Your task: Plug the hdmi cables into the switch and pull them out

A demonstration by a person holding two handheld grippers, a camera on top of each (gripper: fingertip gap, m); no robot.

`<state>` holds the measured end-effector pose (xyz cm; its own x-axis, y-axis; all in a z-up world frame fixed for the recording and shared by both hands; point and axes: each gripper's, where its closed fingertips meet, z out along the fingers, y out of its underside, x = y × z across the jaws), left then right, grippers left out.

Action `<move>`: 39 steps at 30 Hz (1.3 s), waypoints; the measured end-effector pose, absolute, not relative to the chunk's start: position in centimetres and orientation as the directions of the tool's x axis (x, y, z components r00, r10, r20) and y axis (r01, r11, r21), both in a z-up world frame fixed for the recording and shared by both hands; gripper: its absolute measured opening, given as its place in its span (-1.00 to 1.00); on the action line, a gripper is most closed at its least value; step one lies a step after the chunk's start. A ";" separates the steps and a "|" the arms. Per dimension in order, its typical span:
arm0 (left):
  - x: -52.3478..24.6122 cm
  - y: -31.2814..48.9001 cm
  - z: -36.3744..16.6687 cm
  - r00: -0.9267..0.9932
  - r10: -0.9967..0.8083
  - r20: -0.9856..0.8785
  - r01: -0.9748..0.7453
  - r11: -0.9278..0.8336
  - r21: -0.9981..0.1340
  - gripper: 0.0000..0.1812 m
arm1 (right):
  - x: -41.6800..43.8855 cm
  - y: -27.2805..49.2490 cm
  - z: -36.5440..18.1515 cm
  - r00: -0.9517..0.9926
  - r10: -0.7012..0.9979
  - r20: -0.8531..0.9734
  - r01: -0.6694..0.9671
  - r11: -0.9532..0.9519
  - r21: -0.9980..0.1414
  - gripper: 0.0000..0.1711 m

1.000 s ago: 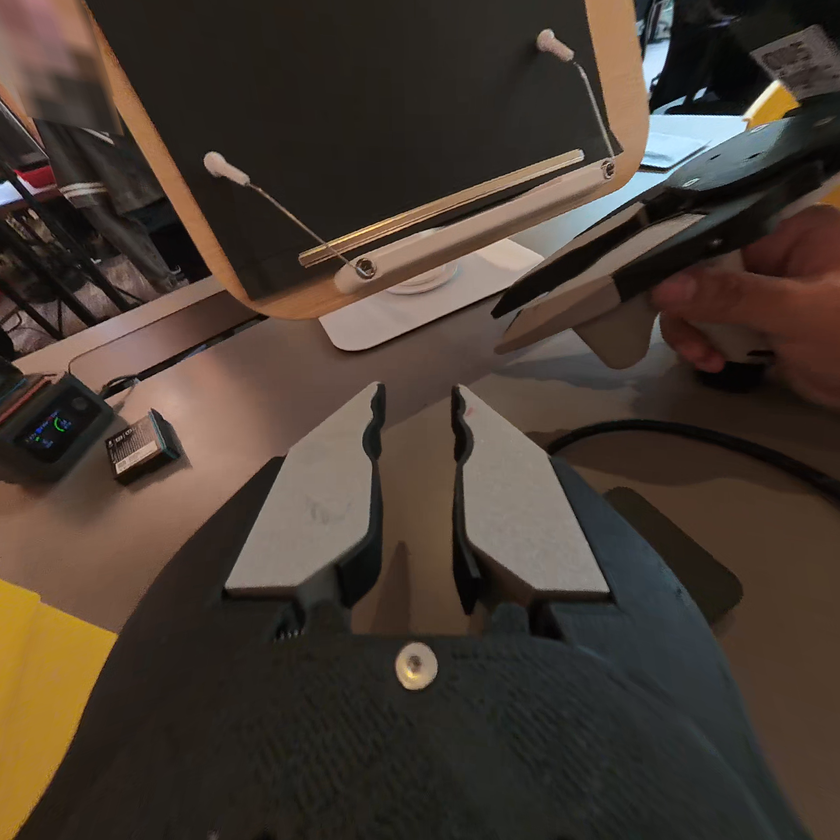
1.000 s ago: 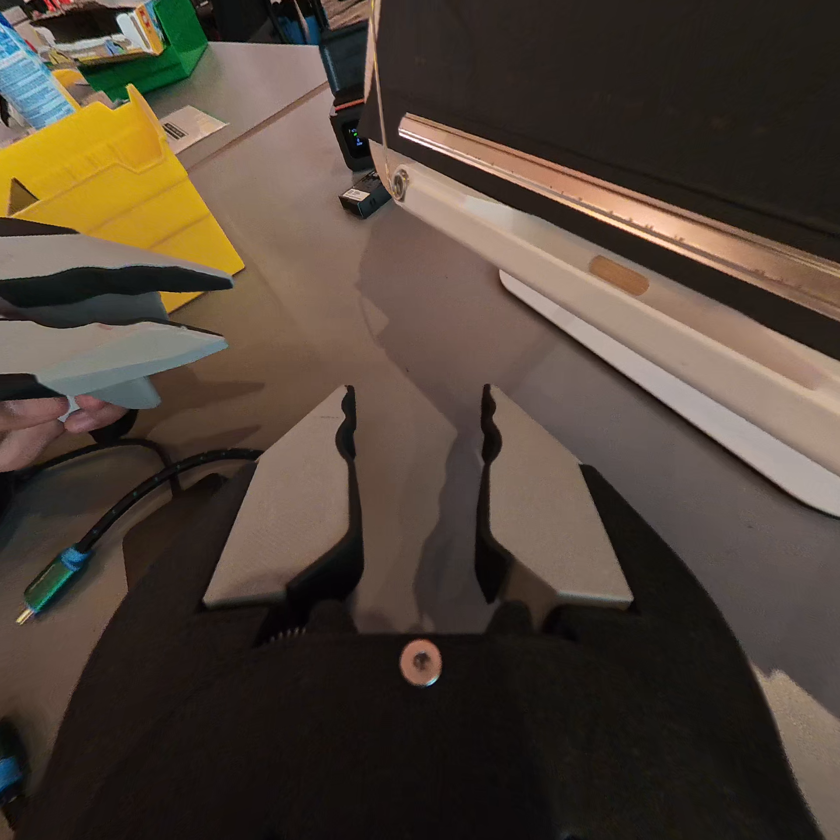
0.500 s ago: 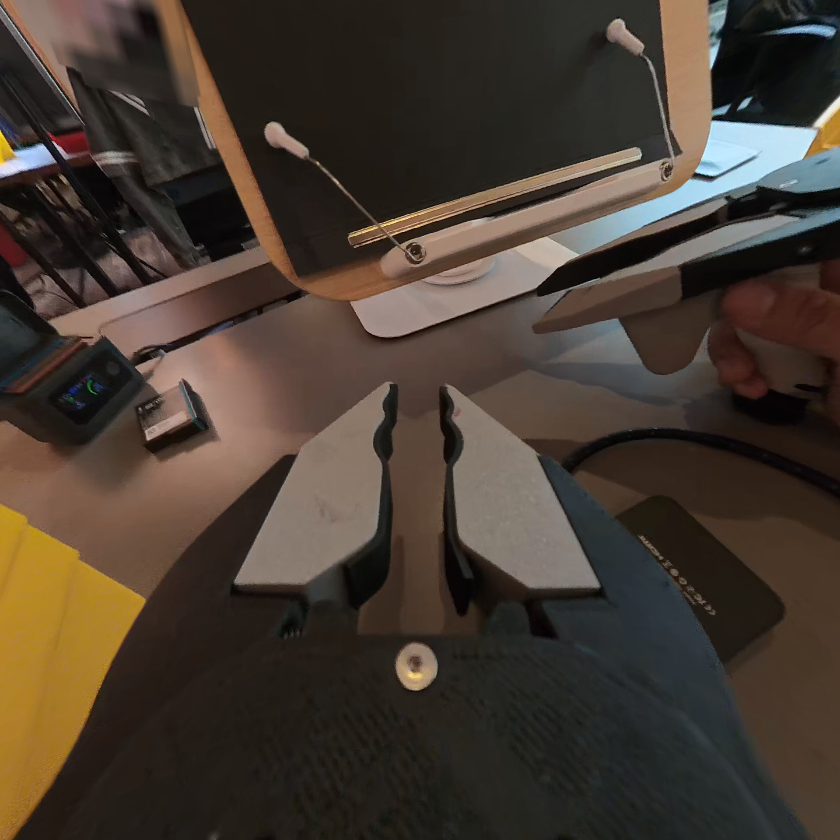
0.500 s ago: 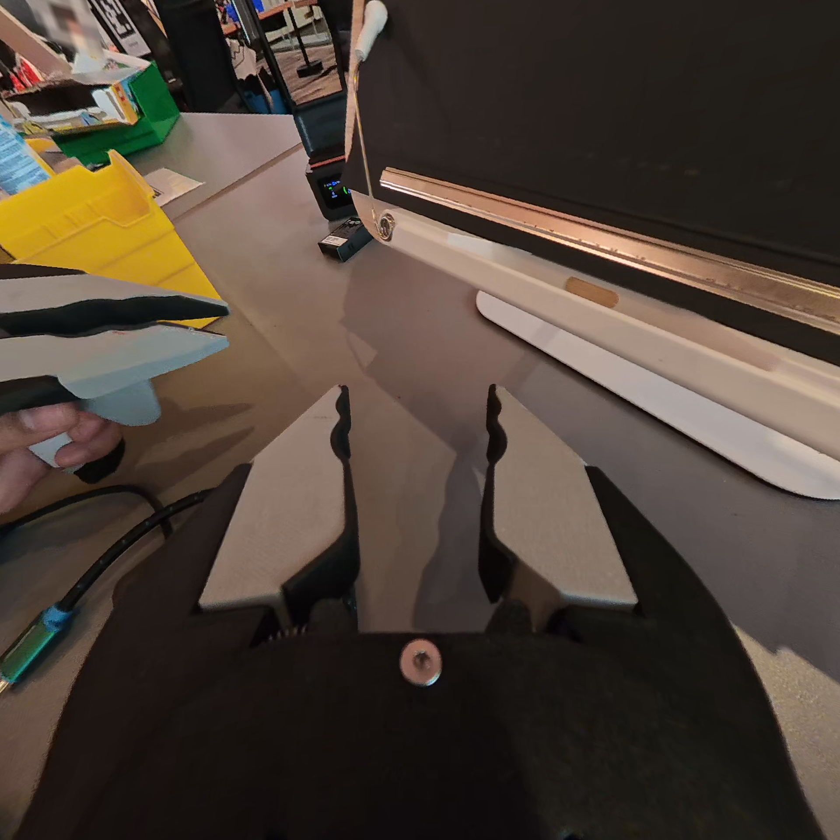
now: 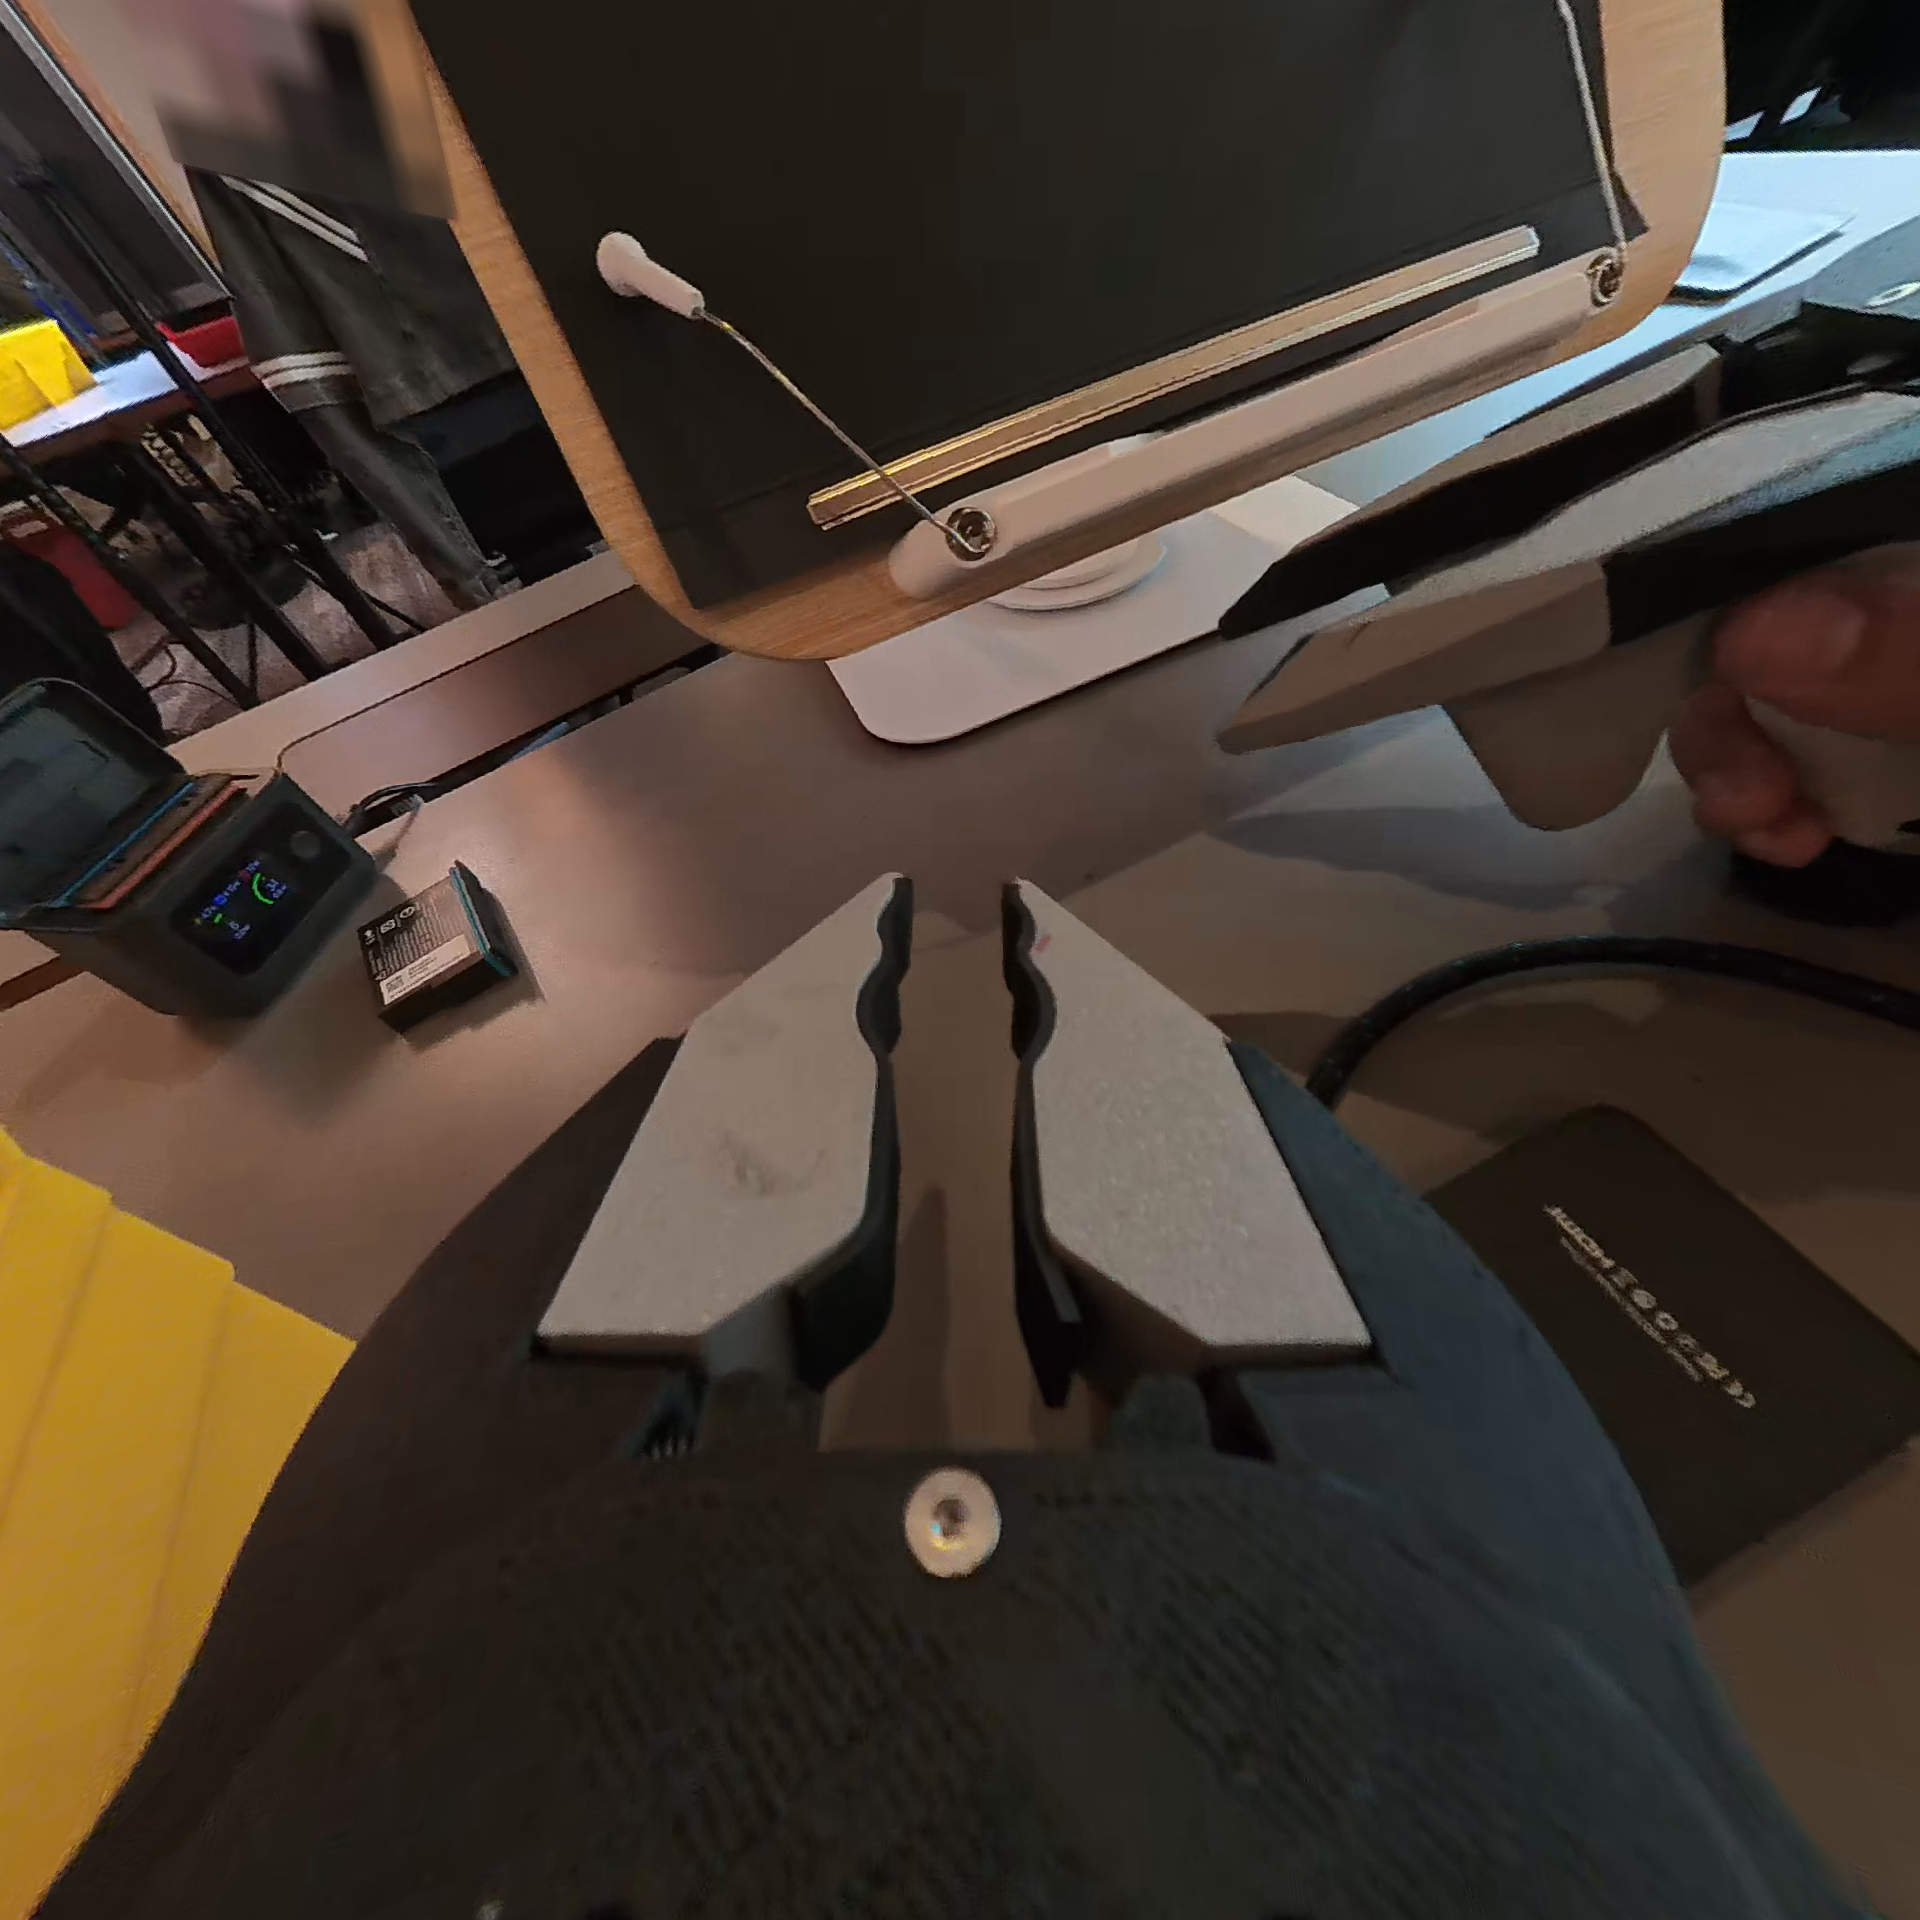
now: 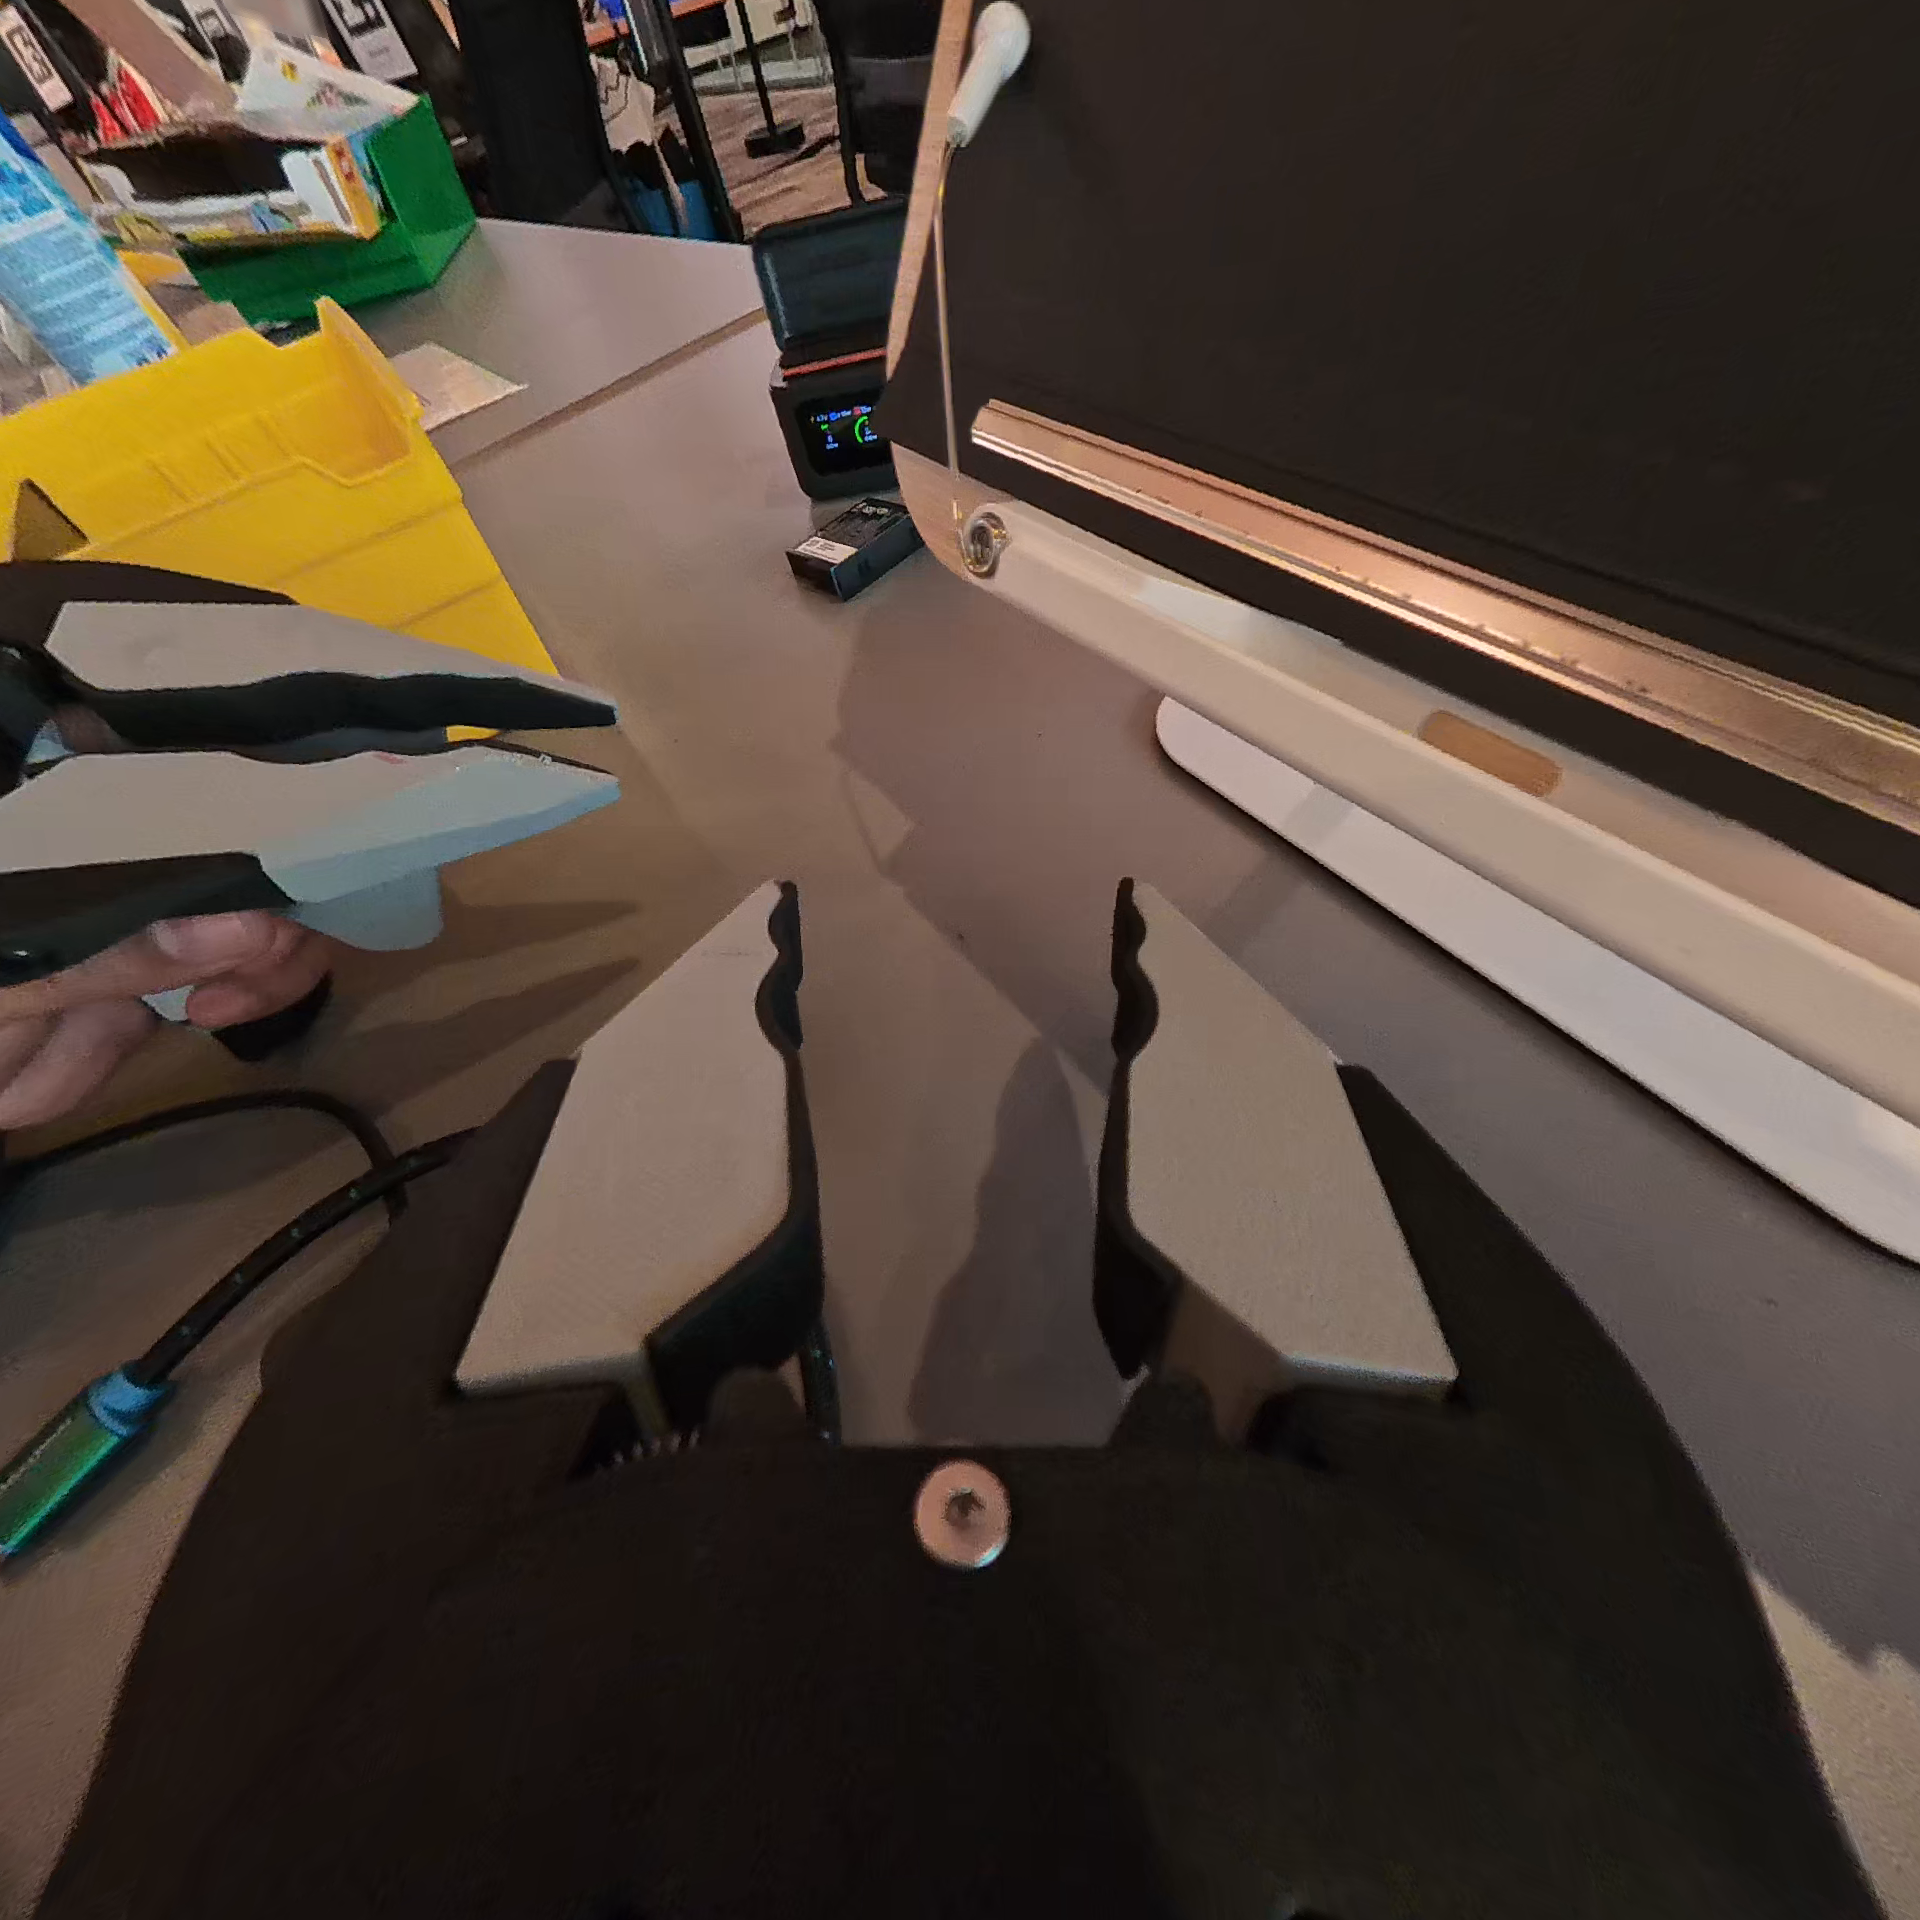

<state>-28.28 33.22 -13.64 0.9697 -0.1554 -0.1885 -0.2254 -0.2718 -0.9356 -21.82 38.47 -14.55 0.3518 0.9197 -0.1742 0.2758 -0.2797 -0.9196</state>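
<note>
We are holding both grippers above the table (image 5: 727, 790), and neither is carrying anything. The left gripper (image 5: 956, 904) is showing a narrow slot between its fingers, nearly closed but with table visible through the gap. The right gripper (image 6: 951, 904) is standing wide open, bare table between its fingers.

Taking the left gripper as our landmark: just to its right, half under its body, the switch (image 5: 1662, 1340) is lying flat, a dark slab; we are assuming this is the switch, since its ports are not showing. A black cable (image 5: 1558, 956) is curving over the table just beyond the switch. In the right wrist view a braided cable (image 6: 260, 1257) is ending in a green plug (image 6: 62, 1465), which is lying loose on the table, under the left gripper and not in any port. Farther out to the left are a small battery (image 5: 436, 961) and a charger (image 5: 208, 883); a yellow bin (image 6: 260, 488) is sitting near left. Beyond everything a stand (image 5: 1039, 312) is leaning over the table.

Nothing is plugged in yet, we judge. The risks ahead: the light switch is likely to skid when a plug is pushed, unless one gripper is pinning it; a plug gripped askew may jam at the port; and the nearly closed left jaws need widening before grasping.
</note>
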 end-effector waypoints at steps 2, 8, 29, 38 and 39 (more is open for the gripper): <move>-28.4 33.2 -13.6 0.973 -0.161 -0.168 -0.208 -0.276 -0.939 -0.82 | -22.0 38.4 -14.5 0.347 0.923 -0.168 0.279 -0.272 -0.921 -0.32; -28.8 32.9 -12.8 0.976 -0.148 -0.158 -0.193 -0.263 -0.945 -0.81 | -22.1 38.0 -14.6 0.319 0.932 -0.172 0.288 -0.268 -0.919 -0.32; -29.2 32.8 -12.5 0.979 -0.149 -0.140 -0.178 -0.278 -0.944 -0.84 | -20.5 24.9 -15.7 -0.320 0.948 0.002 0.541 0.184 -0.821 -0.20; -27.8 32.6 -12.6 0.966 -0.187 -0.176 -0.223 -0.269 -0.937 -0.82 | -19.4 25.4 -20.7 -0.282 0.959 0.017 0.708 0.220 -0.671 -0.21; -27.7 32.6 -12.5 0.965 -0.188 -0.183 -0.229 -0.263 -0.937 -0.82 | -19.6 25.7 -20.7 -0.269 0.963 0.016 0.705 0.208 -0.678 -0.24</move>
